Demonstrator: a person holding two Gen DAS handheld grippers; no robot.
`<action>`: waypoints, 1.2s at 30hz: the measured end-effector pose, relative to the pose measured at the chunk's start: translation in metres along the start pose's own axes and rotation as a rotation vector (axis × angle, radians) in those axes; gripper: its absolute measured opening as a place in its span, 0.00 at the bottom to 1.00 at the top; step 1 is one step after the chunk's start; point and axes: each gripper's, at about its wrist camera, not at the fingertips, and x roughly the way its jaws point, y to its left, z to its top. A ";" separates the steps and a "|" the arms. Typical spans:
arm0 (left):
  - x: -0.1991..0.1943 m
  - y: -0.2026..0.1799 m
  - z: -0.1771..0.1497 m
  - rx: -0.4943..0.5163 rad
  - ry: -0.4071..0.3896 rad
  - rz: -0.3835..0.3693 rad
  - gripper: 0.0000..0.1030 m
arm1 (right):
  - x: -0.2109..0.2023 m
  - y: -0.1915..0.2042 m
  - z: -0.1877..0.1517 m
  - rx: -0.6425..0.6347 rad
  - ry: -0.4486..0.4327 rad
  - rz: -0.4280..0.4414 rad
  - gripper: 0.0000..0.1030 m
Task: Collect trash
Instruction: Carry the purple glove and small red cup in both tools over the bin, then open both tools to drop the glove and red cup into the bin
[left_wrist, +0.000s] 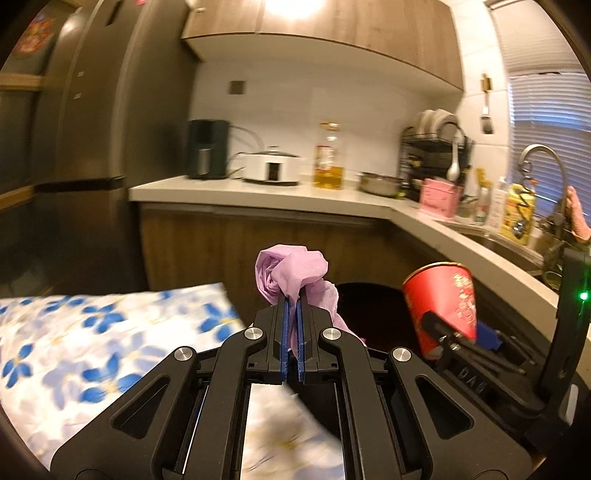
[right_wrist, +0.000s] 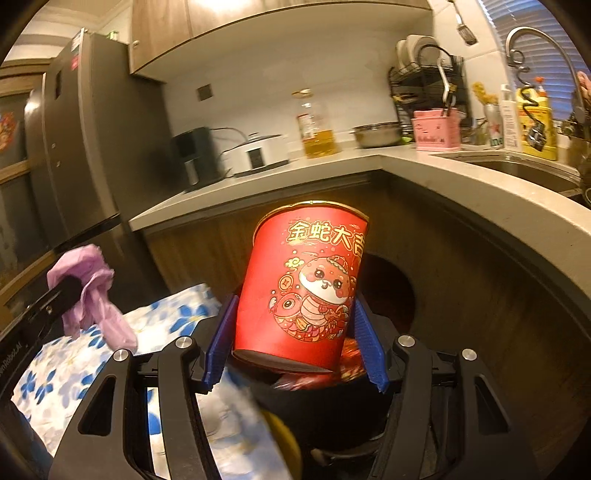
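My left gripper (left_wrist: 292, 310) is shut on a crumpled lilac plastic bag (left_wrist: 291, 273), which bulges above the blue pads and hangs down between them. The same lilac bag (right_wrist: 88, 291) shows at the left of the right wrist view, held in the left gripper's black fingers (right_wrist: 55, 299). My right gripper (right_wrist: 295, 332) is shut on a red paper cup (right_wrist: 303, 280) printed with a cartoon snake and gold characters; the blue pads press its lower sides. In the left wrist view the red cup (left_wrist: 441, 299) is at the right. Below both lies a dark round bin opening (left_wrist: 369, 314).
A blue-flowered tablecloth (left_wrist: 92, 332) covers a table at the left. A pale L-shaped counter (left_wrist: 258, 192) carries an air fryer, white cooker, oil bottle (left_wrist: 328, 158), steel bowl, pink box and dish rack. A sink with faucet (right_wrist: 535, 44) is at right, a dark fridge (left_wrist: 92, 110) at left.
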 end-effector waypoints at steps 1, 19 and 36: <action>0.006 -0.007 0.001 0.009 -0.002 -0.013 0.03 | 0.002 -0.004 0.002 0.006 0.000 -0.004 0.58; 0.077 -0.044 -0.006 0.045 0.055 -0.127 0.03 | 0.026 -0.032 0.020 0.012 -0.028 -0.011 0.59; 0.082 -0.036 -0.013 0.031 0.068 -0.157 0.44 | 0.044 -0.038 0.023 0.027 0.004 -0.017 0.60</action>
